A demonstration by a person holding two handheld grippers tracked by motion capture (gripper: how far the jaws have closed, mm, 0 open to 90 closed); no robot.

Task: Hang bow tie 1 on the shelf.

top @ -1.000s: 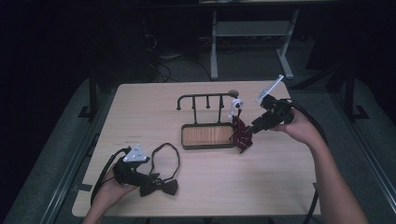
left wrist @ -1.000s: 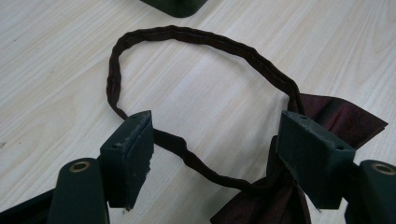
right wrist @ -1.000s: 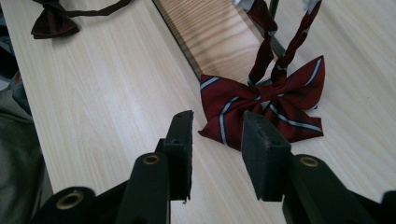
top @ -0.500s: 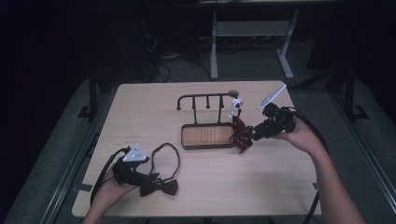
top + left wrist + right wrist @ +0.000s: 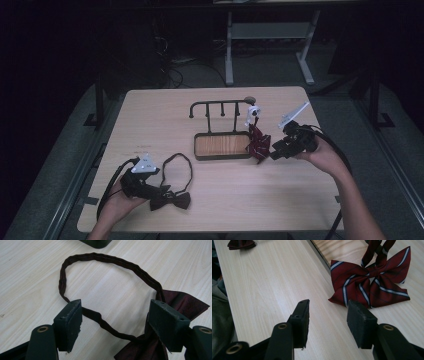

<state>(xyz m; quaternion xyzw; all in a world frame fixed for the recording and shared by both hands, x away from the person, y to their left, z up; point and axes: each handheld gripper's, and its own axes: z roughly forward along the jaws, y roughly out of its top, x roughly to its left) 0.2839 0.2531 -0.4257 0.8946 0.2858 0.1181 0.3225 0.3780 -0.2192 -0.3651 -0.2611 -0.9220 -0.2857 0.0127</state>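
Observation:
A dark maroon bow tie lies near the table's front left, its thin neck strap looped out behind it. My left gripper is open over it; in the left gripper view the strap runs between the jaws and the bow sits by the right jaw. A red striped bow tie hangs from the right end of a black rack onto the table. My right gripper stands open just right of it, holding nothing; the striped bow tie lies ahead of its jaws.
The rack rises from a black-rimmed wooden tray at the table's centre. A white clip holds the striped tie's strap on the rack. Cables trail from both grippers. Bare tabletop stretches behind the left hand.
My right gripper has drawn back down and to the right, away from the striped bow tie. The left gripper and dark bow tie have stayed put.

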